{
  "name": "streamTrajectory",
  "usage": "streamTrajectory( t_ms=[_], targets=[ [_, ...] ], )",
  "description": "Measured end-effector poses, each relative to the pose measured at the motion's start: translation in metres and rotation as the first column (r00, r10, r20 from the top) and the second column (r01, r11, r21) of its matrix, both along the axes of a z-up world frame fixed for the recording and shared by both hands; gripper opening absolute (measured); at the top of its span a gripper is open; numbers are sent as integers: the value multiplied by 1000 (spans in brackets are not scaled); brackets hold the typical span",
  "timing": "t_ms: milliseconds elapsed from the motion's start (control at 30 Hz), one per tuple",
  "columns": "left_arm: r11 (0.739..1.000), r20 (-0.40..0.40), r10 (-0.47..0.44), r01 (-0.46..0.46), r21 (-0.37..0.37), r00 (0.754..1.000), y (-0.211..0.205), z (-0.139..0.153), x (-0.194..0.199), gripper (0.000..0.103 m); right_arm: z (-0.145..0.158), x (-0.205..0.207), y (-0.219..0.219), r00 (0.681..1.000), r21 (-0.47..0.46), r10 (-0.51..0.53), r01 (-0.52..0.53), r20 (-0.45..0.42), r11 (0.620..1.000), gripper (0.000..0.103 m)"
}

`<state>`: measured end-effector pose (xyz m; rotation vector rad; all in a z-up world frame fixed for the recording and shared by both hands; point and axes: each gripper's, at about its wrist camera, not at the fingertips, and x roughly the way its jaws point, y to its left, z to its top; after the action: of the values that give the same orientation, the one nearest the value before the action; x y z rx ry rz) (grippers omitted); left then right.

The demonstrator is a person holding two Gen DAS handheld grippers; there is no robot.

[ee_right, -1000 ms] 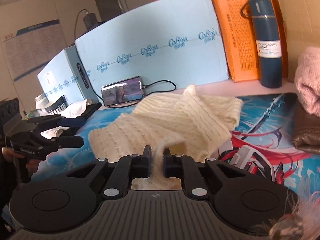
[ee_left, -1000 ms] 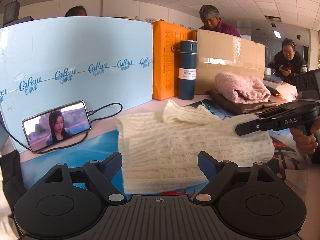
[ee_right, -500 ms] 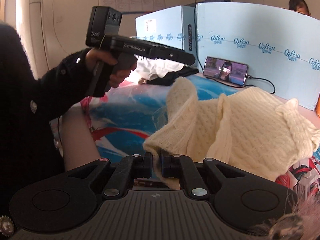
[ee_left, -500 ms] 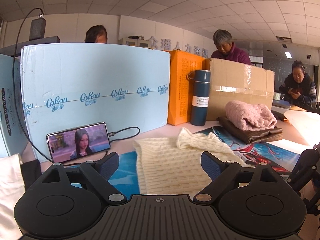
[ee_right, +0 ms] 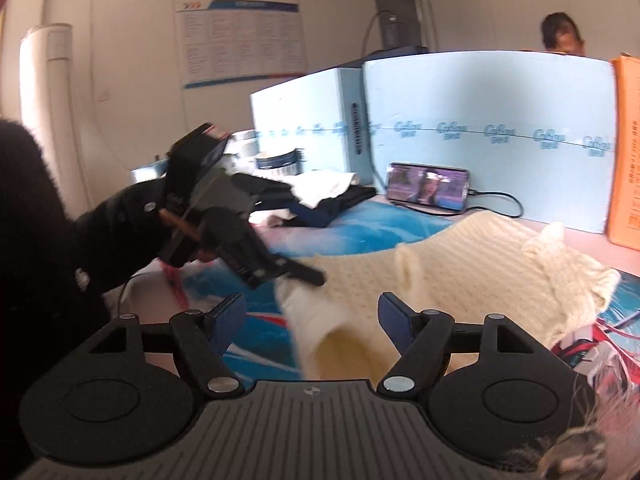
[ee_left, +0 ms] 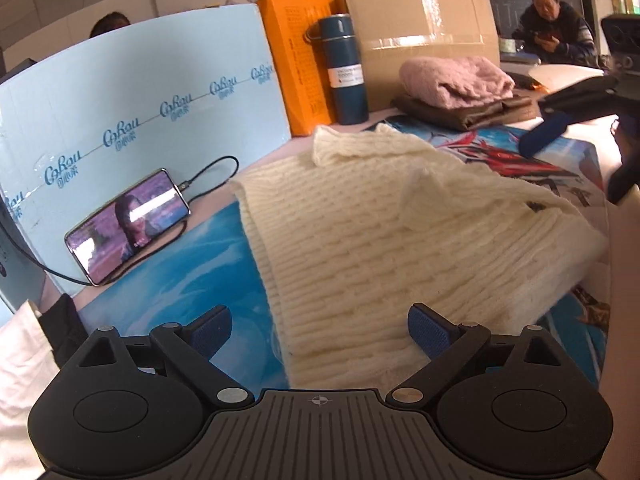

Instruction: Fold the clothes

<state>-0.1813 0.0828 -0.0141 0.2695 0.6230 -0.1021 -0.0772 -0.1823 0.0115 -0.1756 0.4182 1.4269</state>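
A cream cable-knit sweater (ee_left: 400, 220) lies partly folded on the blue printed mat (ee_left: 192, 264); it also shows in the right wrist view (ee_right: 472, 264). My left gripper (ee_left: 320, 330) is open, just above the sweater's near edge, holding nothing. My right gripper (ee_right: 312, 318) is open, with a loose sweater corner (ee_right: 316, 312) lying between its fingers. The left gripper also shows in the right wrist view (ee_right: 296, 272), tips over the sweater's left edge. The right gripper shows at the far right of the left wrist view (ee_left: 548, 132).
A phone (ee_left: 128, 220) with a cable leans on the light blue foam board (ee_left: 132, 120). An orange box (ee_left: 296, 60), a dark blue flask (ee_left: 346, 68) and a cardboard box (ee_left: 424, 32) stand behind. Folded pink and brown clothes (ee_left: 456, 88) lie back right. White and dark clothes (ee_right: 328, 196) lie left.
My right gripper has opened and let go of the sweater fold it was pinching. My left gripper has come down close over the sweater's near edge, still open.
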Motion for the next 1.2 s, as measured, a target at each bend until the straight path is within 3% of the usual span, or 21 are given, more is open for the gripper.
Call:
streamTrajectory(
  t_ms=[100, 200, 267, 300, 367, 400, 433, 533, 600, 767, 867, 967, 1033, 1067, 1133, 1200],
  targets=[
    [1000, -3, 3, -3, -7, 1000, -1, -2, -7, 97, -7, 14, 18, 982, -41, -183, 182, -36, 983, 75],
    [999, -8, 11, -12, -35, 1000, 0, -3, -10, 97, -15, 20, 36, 972, -63, -214, 209, -94, 976, 75],
    [997, -18, 20, -22, -74, 1000, 4, -4, -10, 97, -23, 13, 48, 969, -100, -242, 236, -57, 967, 74],
    [995, -22, 22, -24, -100, 1000, 6, -5, -10, 97, -27, 10, 54, 966, -119, -256, 250, -35, 961, 70],
    [988, -29, 12, -17, -155, 999, 11, -7, -11, 95, -31, 4, 56, 954, -139, -299, 297, 4, 945, 23],
    [983, -32, 7, -13, -184, 999, 13, -8, -12, 92, -31, 3, 54, 946, -136, -324, 323, 13, 937, 13],
    [975, -34, -2, -5, -224, 999, 16, -9, -13, 83, -31, 2, 52, 937, -132, -348, 348, 23, 928, 11],
    [964, -28, -6, -2, -266, 1000, 17, -10, -15, 72, -21, 1, 31, 896, -38, -445, 445, 2, 895, 10],
    [959, -23, -12, 5, -284, 1000, 16, -9, -17, 58, -13, -3, 12, 847, 39, -531, 531, -12, 846, 10],
    [954, -32, -65, 52, -295, 997, -3, -7, -19, 58, -8, -7, -42, 679, 150, -730, 732, -82, 664, 10],
    [949, -37, -116, 99, -299, 993, -19, -6, -20, 58, -20, -1, -75, 556, 118, -821, 831, -133, 543, 10],
    [946, -37, -153, 136, -295, 987, -28, -4, -21, 59, -30, 2, -96, 484, 59, -861, 874, -154, 482, 12],
    [948, -20, -149, 137, -286, 989, -26, 0, -20, 68, -35, 3, -110, 420, 27, -892, 907, -165, 421, 35],
    [949, -7, -140, 132, -286, 990, -23, 3, -20, 71, -35, 4, -117, 374, 23, -913, 926, -161, 376, 58],
    [947, 26, -89, 93, -307, 996, -12, 11, -14, 82, -29, 7, -127, 304, 53, -943, 953, -133, 300, 65],
    [944, 59, -35, 52, -325, 998, 0, 18, -4, 88, -19, 12, -130, 296, 95, -950, 953, -104, 287, 72]
  ],
)
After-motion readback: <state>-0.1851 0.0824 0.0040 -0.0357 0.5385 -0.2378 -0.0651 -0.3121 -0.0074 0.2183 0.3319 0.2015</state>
